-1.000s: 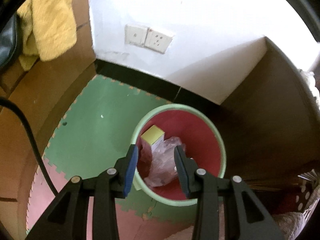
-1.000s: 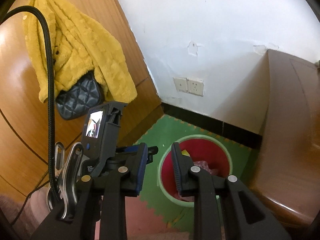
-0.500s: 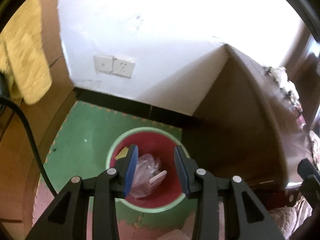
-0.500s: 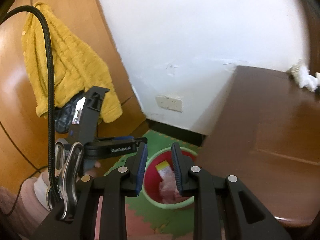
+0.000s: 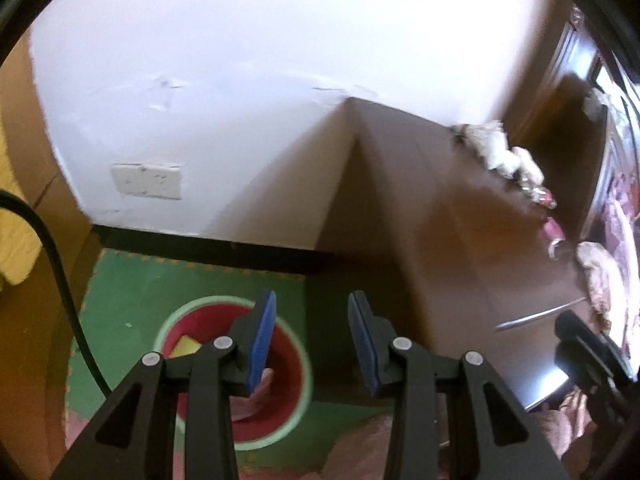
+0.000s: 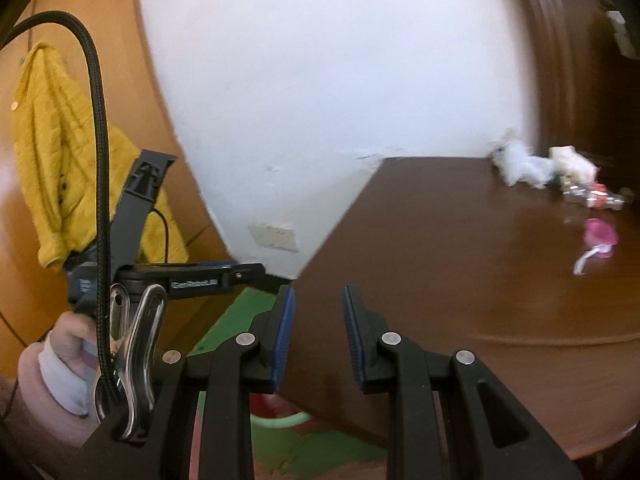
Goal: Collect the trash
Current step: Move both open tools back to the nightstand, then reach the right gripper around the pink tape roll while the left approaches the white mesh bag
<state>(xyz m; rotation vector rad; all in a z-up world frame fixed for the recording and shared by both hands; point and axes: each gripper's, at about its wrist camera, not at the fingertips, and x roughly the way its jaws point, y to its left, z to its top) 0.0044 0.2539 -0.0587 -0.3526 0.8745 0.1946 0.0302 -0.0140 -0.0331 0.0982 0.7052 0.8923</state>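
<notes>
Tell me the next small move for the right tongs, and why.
Probably carry the right tongs toward the white crumpled wad at the tabletop's far edge: they stand open and empty, and litter still lies there while the bin already holds trash.

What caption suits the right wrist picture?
Empty right gripper faces scattered trash on a brown table.

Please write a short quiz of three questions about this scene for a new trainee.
1. True or false: both grippers hold nothing between their jaws.
2. Where is the trash not yet collected? A) on the mat B) on the table C) on the yellow garment
3. What colour is the inside of the bin?

Key:
1. True: left gripper and right gripper are empty.
2. B: trash lies on the table.
3. Red, with a green rim: bin.
</notes>
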